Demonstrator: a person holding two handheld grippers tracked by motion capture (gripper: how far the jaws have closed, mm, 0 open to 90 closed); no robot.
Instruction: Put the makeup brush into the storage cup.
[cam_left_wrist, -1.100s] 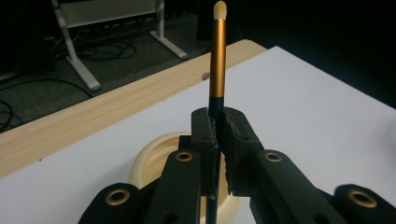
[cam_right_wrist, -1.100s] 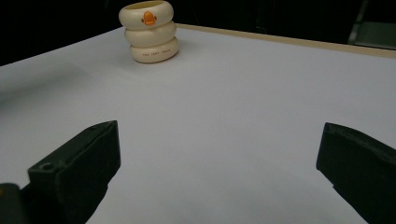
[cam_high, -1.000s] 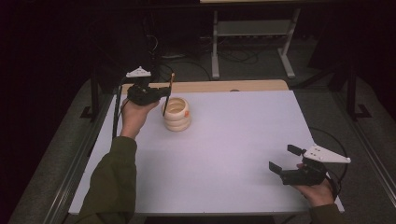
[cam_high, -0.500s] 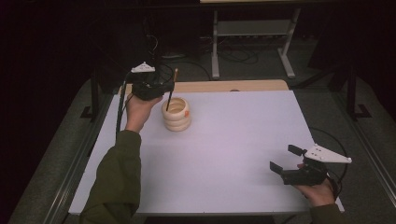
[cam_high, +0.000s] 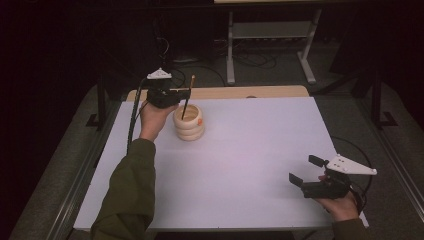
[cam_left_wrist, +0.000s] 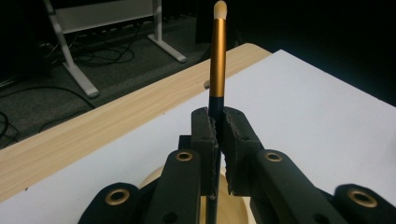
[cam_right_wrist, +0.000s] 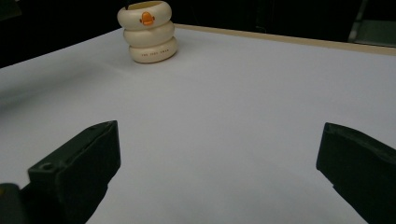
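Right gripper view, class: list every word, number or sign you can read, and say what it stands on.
Small dark lettering on the bottom ring of the cream ringed holder: too small and blurred to read with certainty.
Orange mark on the holder's top ring: a picture, not writing.
White table surface: no text.

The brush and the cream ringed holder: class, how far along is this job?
Done: the left gripper has its fingers clamped on the brush, lower end inside the holder. In hand: lowering it in. Left: letting go. The right gripper waits open.
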